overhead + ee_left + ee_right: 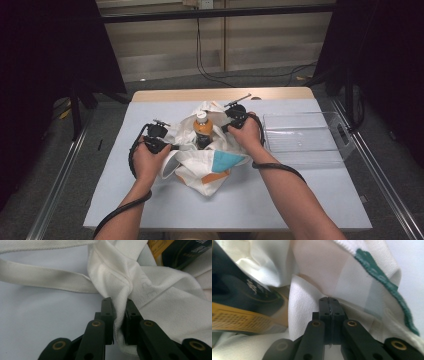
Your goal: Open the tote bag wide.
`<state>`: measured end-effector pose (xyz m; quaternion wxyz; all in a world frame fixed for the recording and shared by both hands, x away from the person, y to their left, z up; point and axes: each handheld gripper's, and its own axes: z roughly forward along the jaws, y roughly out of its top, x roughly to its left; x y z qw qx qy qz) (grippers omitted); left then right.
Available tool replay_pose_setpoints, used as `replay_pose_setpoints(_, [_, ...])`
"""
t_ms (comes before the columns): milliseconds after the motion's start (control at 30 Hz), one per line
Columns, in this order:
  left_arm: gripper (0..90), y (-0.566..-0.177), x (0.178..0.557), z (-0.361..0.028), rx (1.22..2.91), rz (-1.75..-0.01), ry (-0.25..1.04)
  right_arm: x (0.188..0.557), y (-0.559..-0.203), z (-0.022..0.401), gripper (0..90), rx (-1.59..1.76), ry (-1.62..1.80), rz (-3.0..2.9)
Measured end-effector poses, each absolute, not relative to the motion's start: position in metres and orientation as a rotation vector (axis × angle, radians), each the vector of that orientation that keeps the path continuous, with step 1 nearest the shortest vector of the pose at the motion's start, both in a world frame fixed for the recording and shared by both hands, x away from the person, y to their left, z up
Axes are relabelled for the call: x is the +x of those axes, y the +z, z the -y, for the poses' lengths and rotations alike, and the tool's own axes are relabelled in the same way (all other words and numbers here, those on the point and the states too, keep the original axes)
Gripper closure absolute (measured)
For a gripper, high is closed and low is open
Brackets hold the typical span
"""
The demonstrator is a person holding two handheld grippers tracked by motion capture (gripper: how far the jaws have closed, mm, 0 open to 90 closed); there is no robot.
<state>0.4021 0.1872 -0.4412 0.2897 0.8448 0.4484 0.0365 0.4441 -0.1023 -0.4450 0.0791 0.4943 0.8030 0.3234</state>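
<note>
A white cloth bag [207,167], printed with teal and orange patches, lies crumpled at the middle of the pale grey counter [300,195], and a bottle [203,129] with a white cap and an orange label stands upright in its open mouth. The left claw [167,146] sits at the bag's left edge, held in the person's left hand [147,161]; in the left gripper view its jaws are closed on a bunched fold of the bag's white fabric [120,290], with a flat white strap [42,278] running away to the left over the counter. The right claw [226,127] is at the right side of the bag's mouth, just beside the bottle, held in the right hand [247,135]. In the right gripper view its jaws are pressed together on a fold of the bag's cloth [304,305] (only a thin layer seems to lie between them), with the bottle's dark and yellow label [239,312] close on the left and a teal stitched edge [387,282] on the right. A clear plastic tray [305,140] sits on the counter to the right of the bag, apart from it.
</note>
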Motion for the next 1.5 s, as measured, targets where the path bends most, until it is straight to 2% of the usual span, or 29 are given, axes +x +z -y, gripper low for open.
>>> replay_pose_setpoints(833, [80.4, -0.453, 0.391, -0.190, 2.199, -1.192, 0.128, 0.439, -0.457, 0.111, 90.0, 1.512, 1.021, -2.354])
replay_pose_setpoints(933, [79.0, -0.449, 0.391, -0.194, 2.187, -1.194, 0.114, 0.438, -0.455, 0.113, 87.4, 1.525, 1.036, -2.357])
replay_pose_setpoints(1200, [68.1, -0.436, 0.396, -0.201, 2.176, -1.205, 0.100, 0.433, -0.440, 0.116, 74.8, 1.479, 1.068, -2.357])
replay_pose_setpoints(1500, [48.3, -0.422, 0.398, -0.203, 2.165, -1.206, 0.118, 0.425, -0.424, 0.125, 61.7, 1.453, 1.091, -2.339])
